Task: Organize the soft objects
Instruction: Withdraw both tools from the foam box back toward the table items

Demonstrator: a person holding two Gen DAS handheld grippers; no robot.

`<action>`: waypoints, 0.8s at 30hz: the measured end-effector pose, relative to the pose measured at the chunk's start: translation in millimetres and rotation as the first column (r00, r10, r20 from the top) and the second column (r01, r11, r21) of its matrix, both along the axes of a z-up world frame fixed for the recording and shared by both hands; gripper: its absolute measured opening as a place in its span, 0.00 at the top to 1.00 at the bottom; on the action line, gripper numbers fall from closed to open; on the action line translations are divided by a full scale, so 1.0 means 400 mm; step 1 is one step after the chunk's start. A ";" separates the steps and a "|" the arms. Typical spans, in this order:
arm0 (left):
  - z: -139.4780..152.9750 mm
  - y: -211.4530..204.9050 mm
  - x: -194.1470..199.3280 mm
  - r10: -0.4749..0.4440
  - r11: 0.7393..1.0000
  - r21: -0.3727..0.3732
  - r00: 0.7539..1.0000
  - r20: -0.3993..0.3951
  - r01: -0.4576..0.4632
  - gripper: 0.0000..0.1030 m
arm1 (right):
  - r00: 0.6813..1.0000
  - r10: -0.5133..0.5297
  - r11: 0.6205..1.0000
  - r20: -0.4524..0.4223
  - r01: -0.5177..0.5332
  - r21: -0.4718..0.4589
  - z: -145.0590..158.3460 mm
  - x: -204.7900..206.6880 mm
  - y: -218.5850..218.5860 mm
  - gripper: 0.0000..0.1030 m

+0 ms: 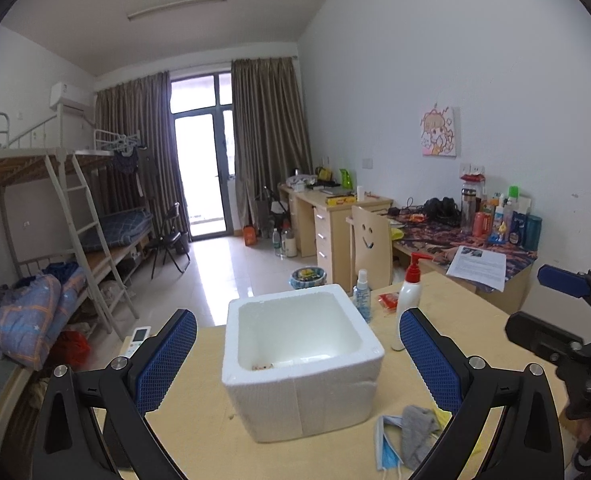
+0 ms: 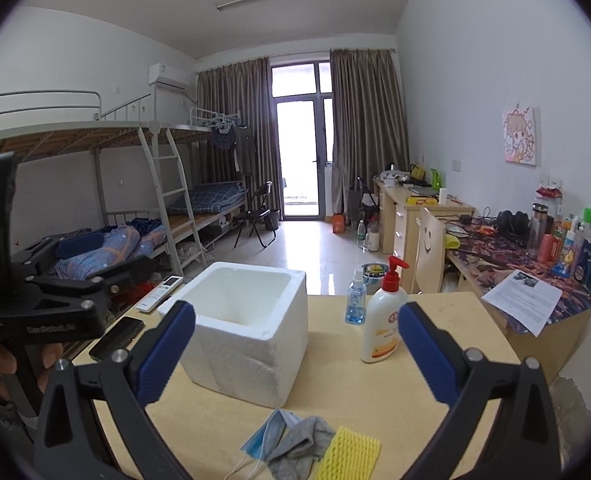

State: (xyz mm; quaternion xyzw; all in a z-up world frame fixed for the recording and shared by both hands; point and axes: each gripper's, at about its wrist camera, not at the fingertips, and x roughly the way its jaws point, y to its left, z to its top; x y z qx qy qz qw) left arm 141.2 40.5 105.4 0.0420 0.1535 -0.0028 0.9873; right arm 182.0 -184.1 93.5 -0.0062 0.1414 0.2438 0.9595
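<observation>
Our left gripper (image 1: 297,364) wide open around nothing, right gripper (image 2: 295,354) likewise, box (image 2: 241,330) at 11 o'clock, mask (image 2: 267,436), sock (image 2: 301,446), net (image 2: 349,454) bunched at table (image 2: 335,392) near edge, 6 o'clock

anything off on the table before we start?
Small crumbs or debris lie on the floor of the foam box. The mask, grey cloth and yellow foam net sit in a loose overlapping heap beside it.

Your left tongs (image 1: 297,354) gape wide around the white foam box (image 1: 301,356).
The box sits open on the desk (image 1: 199,420); a blue face mask (image 1: 387,450), grey sock (image 1: 415,432) and a yellow scrap lie just right of it, near your right pad. The right tongs (image 1: 555,308) hover at the far right, with a pump bottle (image 1: 407,304) behind the box.
</observation>
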 end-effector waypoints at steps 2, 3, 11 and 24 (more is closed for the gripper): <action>0.003 -0.003 -0.031 -0.002 1.000 -0.002 1.000 0.013 0.002 0.01 | 1.000 -0.001 1.000 0.005 0.001 -0.010 -0.002 -0.021 0.001 0.00; 0.005 -0.006 -0.046 -0.002 1.000 -0.002 1.000 0.022 0.002 0.01 | 1.000 -0.002 1.000 0.007 0.002 -0.011 -0.001 -0.030 0.000 0.00; 0.020 -0.040 -0.165 -0.025 0.999 0.022 0.997 0.068 0.024 0.01 | 0.998 0.009 1.000 0.067 -0.008 -0.005 0.020 -0.148 -0.011 0.00; -0.005 -0.050 -0.310 -0.040 0.999 -0.003 0.992 0.123 0.041 0.01 | 0.992 -0.010 1.000 0.125 0.010 0.001 -0.006 -0.291 -0.036 0.00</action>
